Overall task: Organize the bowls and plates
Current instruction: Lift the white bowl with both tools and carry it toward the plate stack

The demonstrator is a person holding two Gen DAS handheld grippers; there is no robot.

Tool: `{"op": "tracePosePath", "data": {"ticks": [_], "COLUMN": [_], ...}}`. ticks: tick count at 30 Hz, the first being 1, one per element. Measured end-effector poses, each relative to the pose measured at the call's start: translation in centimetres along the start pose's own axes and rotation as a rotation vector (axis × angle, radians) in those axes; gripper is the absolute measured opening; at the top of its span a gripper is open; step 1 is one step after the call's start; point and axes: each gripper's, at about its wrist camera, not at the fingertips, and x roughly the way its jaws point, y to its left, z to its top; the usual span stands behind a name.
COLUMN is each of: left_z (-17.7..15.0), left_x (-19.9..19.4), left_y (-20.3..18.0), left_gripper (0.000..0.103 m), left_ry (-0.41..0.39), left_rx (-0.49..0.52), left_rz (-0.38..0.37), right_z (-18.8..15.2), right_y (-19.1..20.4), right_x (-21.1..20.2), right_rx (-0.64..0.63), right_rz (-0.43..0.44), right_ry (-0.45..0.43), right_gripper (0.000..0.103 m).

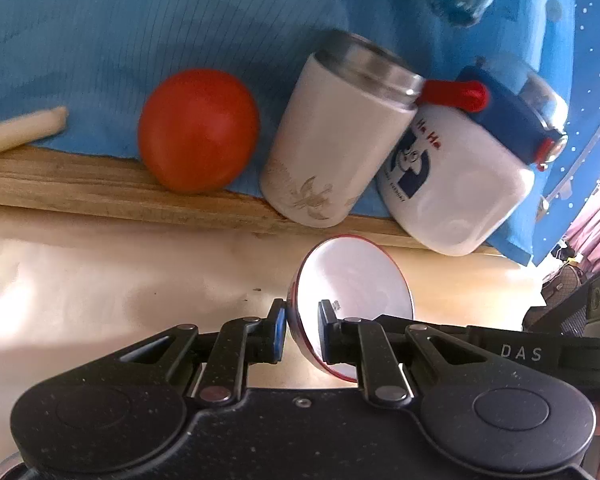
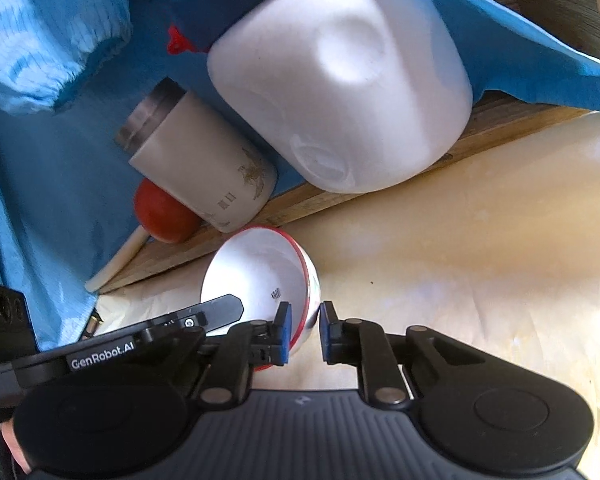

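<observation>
A small white bowl with a red rim [image 1: 356, 280] hangs tilted over the pale tabletop [image 1: 100, 280]. My left gripper [image 1: 302, 328] is shut on its left wall, one pad inside and one outside. In the right wrist view the same bowl [image 2: 256, 276] has its right wall pinched by my right gripper [image 2: 305, 330], which is also shut. One black finger [image 2: 220, 308] of the left gripper reaches onto the bowl's opposite side there. The right gripper's body [image 1: 520, 352] shows at the right of the left wrist view, its fingertips hidden.
A wooden board [image 1: 100, 188] covered by blue cloth [image 1: 140, 40] lies just beyond the bowl. On it stand a red ball-like thing [image 1: 198, 132], a white tumbler with a steel rim [image 1: 336, 140], a white jar with a blue lid [image 1: 460, 184] and a white stick [image 1: 20, 132].
</observation>
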Motion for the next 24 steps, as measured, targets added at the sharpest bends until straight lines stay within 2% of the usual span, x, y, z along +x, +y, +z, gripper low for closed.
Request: {"op": "tracePosePath", "data": {"ticks": [17, 24], "left_z": [-2.2, -3.8], "left_x": [-6.7, -8.7], "left_y": [-2.6, -3.0], "left_gripper": [0.016, 0.016], "left_ry": [-0.054, -0.059], "left_rx": [0.021, 0.034], "left_rz": [-0.061, -0.081], "right_z": [-2.4, -4.0], "right_y": [3.5, 4.5], "right_x": [-6.6, -8.4], "right_rx": [-0.054, -0.075], "right_rz": [-0.029, -0.061], "right_ry": [-0.046, -0.032], "right_gripper": [0.016, 0.016]}}
